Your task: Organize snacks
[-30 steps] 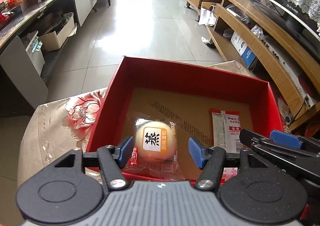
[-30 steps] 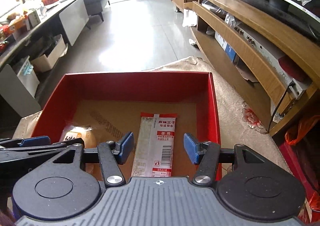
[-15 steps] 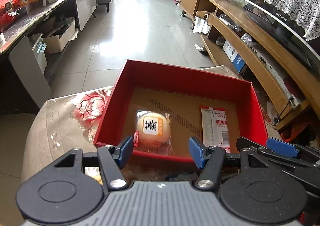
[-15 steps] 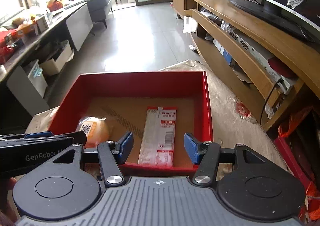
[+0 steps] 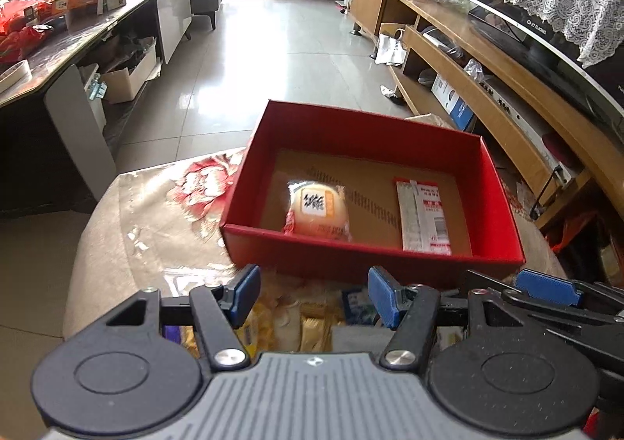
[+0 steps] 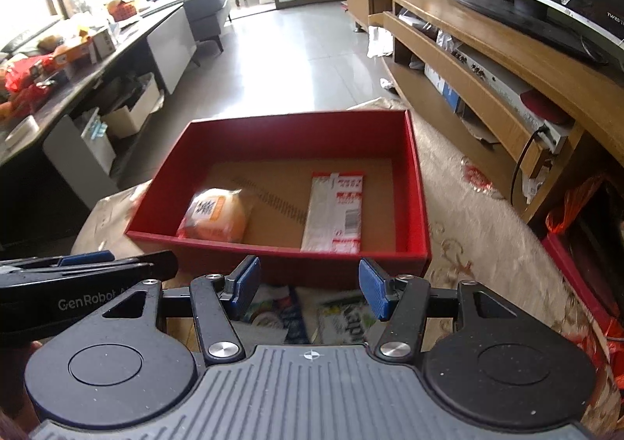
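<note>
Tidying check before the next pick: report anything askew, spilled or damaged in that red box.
Nothing stands out. The red box sits flat on the cloth, holding a wrapped round cake at its left and a flat white-and-red packet at its right, lying apart, neither torn nor spilled. Both are a little blurred, so fine damage cannot be ruled out.

One red box held two snacks, one round bun and one flat packet, while several more packets lay blurred before it.

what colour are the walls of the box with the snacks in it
Red walls on the open cardboard box, with a plain brown floor inside; clearest in the right wrist view.
</note>
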{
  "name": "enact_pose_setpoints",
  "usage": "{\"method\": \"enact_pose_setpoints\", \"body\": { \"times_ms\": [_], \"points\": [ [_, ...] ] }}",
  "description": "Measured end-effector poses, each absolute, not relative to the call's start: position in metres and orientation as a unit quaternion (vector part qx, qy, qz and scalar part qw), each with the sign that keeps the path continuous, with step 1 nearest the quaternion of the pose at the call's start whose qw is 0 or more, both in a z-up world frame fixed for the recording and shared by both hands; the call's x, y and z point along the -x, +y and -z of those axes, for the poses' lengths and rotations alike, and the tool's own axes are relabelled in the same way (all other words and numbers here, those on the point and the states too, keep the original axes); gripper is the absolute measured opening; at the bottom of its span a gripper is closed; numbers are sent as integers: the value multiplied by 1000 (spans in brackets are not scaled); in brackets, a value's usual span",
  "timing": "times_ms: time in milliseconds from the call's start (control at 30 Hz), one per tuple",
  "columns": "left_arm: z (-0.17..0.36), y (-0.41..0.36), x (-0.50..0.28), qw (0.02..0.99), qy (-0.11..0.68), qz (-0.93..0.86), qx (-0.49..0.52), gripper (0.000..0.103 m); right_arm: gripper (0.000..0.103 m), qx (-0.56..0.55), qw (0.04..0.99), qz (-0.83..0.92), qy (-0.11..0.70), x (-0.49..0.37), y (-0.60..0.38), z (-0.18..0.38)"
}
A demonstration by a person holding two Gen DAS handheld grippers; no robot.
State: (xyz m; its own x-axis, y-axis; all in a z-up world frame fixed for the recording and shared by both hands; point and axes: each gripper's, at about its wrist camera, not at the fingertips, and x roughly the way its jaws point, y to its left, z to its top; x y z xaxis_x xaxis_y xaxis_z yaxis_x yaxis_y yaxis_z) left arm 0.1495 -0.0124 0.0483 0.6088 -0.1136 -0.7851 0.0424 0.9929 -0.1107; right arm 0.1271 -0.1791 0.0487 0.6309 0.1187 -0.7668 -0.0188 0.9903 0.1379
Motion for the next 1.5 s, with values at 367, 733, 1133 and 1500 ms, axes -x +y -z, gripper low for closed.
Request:
{"method": "enact_pose_setpoints", "body": {
  "times_ms": [367,733,1133,1500],
  "points": [
    [-35,14,-113,889,455,32,25,57,64,-43,888,-62,453,-99,-151,-37],
    [-4,38,-95,864,503,33,21,58,68,-28,859,-86,505,-85,-127,-8],
    [-4,61,-92,863,502,41,45,63,80,-24,828,-92,552,-91,-103,25],
    [-1,59,-90,858,506,77,32,64,52,-18,822,-100,561,-94,-105,32]
  ]
}}
